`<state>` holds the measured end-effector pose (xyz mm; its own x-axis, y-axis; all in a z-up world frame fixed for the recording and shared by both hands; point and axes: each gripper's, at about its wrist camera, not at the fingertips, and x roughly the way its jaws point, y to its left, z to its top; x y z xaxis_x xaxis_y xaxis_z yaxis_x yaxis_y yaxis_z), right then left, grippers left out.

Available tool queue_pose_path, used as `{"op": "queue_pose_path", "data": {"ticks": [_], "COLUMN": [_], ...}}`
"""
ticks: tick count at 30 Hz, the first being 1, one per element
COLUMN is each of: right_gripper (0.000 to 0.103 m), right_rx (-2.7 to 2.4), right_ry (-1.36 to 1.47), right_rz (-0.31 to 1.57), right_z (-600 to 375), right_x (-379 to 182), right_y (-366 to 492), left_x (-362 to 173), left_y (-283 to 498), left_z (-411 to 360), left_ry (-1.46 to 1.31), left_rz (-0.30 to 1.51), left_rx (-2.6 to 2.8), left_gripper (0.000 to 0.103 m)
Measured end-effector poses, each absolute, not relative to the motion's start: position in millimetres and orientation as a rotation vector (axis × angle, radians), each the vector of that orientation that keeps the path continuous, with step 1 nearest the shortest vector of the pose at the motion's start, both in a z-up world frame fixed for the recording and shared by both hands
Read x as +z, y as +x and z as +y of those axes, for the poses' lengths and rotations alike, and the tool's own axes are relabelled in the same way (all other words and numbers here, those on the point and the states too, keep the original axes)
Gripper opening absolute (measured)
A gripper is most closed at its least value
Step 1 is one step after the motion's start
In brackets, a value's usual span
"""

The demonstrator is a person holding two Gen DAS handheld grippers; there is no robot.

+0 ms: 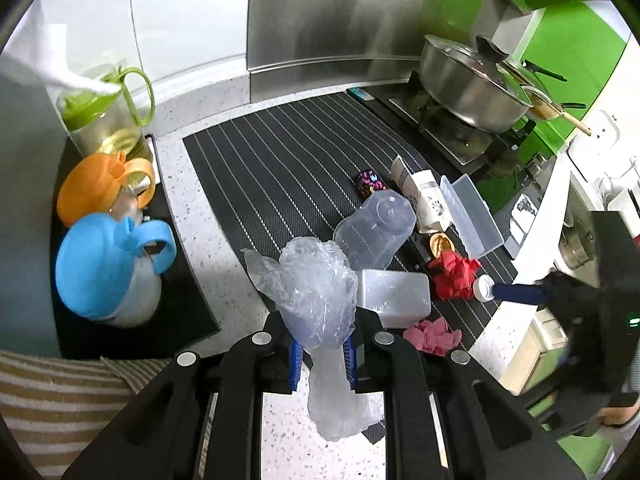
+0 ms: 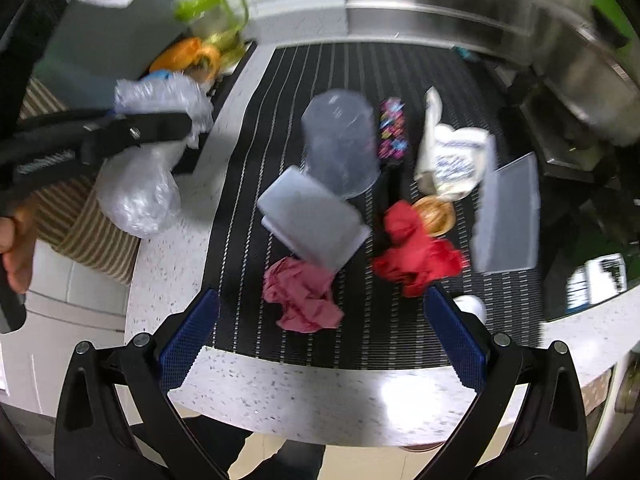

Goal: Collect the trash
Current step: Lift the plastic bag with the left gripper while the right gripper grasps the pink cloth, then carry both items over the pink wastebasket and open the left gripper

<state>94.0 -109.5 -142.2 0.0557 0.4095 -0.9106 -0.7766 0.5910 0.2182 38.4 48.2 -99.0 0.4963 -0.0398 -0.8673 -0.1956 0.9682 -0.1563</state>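
1. The left claw (image 1: 323,354) is clamped on a crumpled clear plastic bag (image 1: 316,280). The blue pads squeeze the bag's thin middle. One puffy part sticks out past the fingertips and another hangs down behind them.
2. In the right wrist view the same left claw (image 2: 168,130) is up on the left side, off the counter, with the bag (image 2: 138,196) bulging above and below it. A hand (image 2: 16,248) holds its grip at the left edge.
3. The right claw (image 2: 320,332) has its two blue pads far apart, with nothing between them that they touch.
4. Just ahead of the right claw, between the two pads, lies a crumpled pink paper ball (image 2: 302,300) on a black mat with thin white stripes (image 2: 280,92).
5. Close to the right pad sits a crumpled red paper ball (image 2: 416,252), and a small white round cap (image 2: 472,306) is right beside that pad.
6. A little farther ahead lies a frosted flat plastic box (image 2: 316,222), leaning against a clear plastic tub lying on its side (image 2: 340,144).
7. Past the red ball are a small brown round cup (image 2: 434,216), a squashed white paper carton (image 2: 452,164) and a frosted plastic lid (image 2: 508,216).
8. Far ahead is a small dark wrapper with bright dots (image 2: 392,128).
9. Left of the left claw stand jugs with a blue lid (image 1: 96,264), an orange lid (image 1: 92,188) and a green lid (image 1: 92,100).
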Motion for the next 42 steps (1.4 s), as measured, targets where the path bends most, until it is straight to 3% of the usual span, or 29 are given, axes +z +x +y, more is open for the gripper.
{"op": "queue_pose_path", "data": {"ticks": [1,4,8,14,27,35,42], "right_gripper": [0.081,0.07,0.039,0.024,0.02,0.02,0.02], "right_rx": [0.936,0.936,0.939,0.928,0.718,0.484,0.305], "right_ry": [-0.382,-0.401,-0.398,-0.358,-0.143,-0.056,0.011], "right_rz": [1.223,1.262,1.285,1.25,1.079,0.976,0.966], "right_z": [-106.6,-99.9,-97.8,-105.4,-190.4,-294.3,-414.0], "right_x": [-146.6,-161.3,-168.7,-156.8,-68.1,-20.9,-23.9], "right_y": [93.4,93.1,93.2,93.1,70.3,28.7,-17.3], "left_x": [-99.6,-102.1,-104.9,-103.1,-64.9,-30.3,-31.7], "left_y": [37.7,34.5,33.2,31.1,27.2,24.0,10.9], "left_z": [48.1,48.5,47.0,44.0,6.3,-80.8,-176.3], "left_ry": [-0.248,-0.257,-0.262,-0.257,-0.106,0.012,0.075], "left_rz": [1.052,1.058,1.065,1.066,1.002,0.929,0.909], "left_rx": [0.094,0.085,0.071,0.037,-0.207,-0.414,-0.534], "left_gripper": [0.016,0.016,0.016,0.016,0.016,0.016,0.016]}}
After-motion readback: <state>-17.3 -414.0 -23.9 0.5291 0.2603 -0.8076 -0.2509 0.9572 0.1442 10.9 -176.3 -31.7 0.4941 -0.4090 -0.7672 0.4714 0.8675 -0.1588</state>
